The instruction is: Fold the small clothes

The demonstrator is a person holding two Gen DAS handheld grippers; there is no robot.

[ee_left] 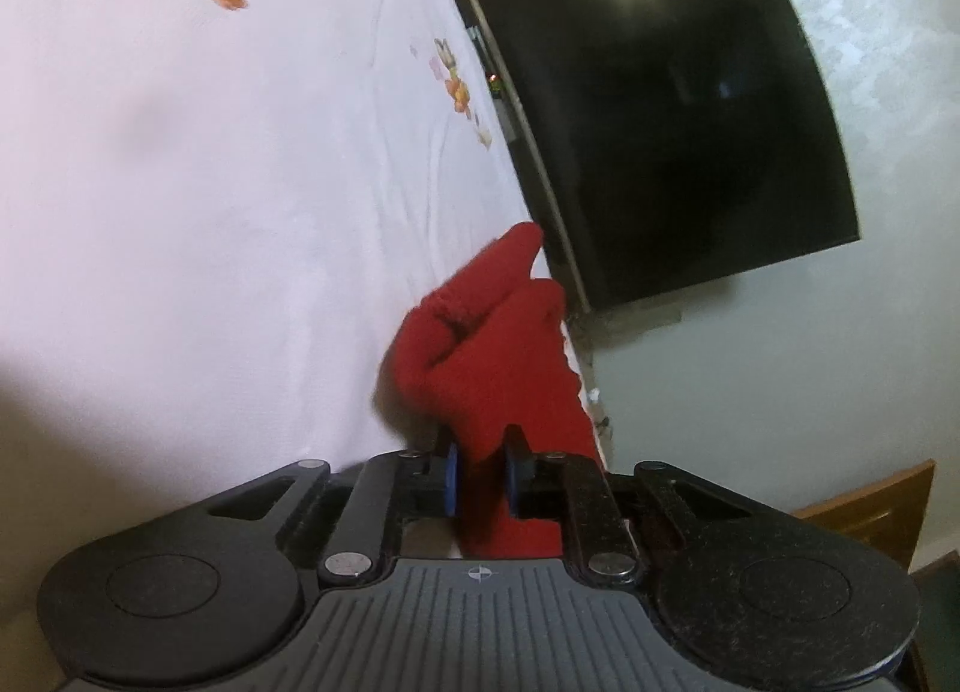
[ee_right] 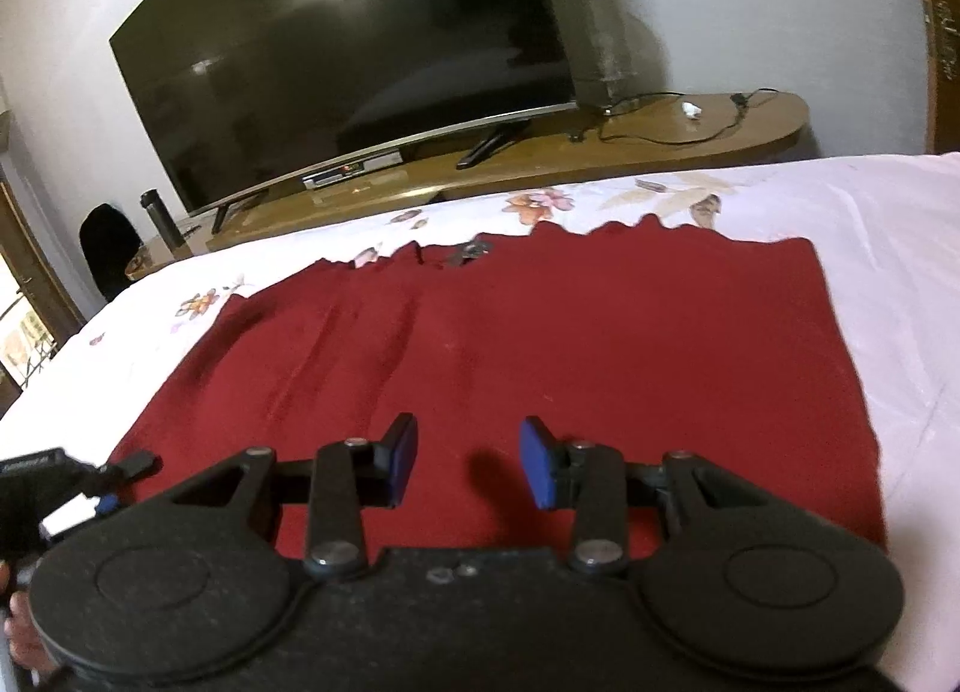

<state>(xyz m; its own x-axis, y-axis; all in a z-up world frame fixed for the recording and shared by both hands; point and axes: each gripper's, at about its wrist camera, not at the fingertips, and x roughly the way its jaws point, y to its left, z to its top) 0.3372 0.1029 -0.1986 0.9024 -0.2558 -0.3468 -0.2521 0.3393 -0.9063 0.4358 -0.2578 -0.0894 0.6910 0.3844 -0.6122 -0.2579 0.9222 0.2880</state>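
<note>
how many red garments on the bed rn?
1. A single red garment lies spread flat on the flowered bedsheet; the left gripper pinches one bunched edge of it, right gripper hovers open above. Others could lie outside both views.

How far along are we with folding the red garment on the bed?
Early. Done: the red garment lies spread mostly flat on the white floral sheet, with no completed fold visible. In hand: the left gripper has its jaws pinched on a bunched edge of the cloth. The right gripper hovers over the fabric with jaws apart, holding nothing. Left: every fold.
</note>
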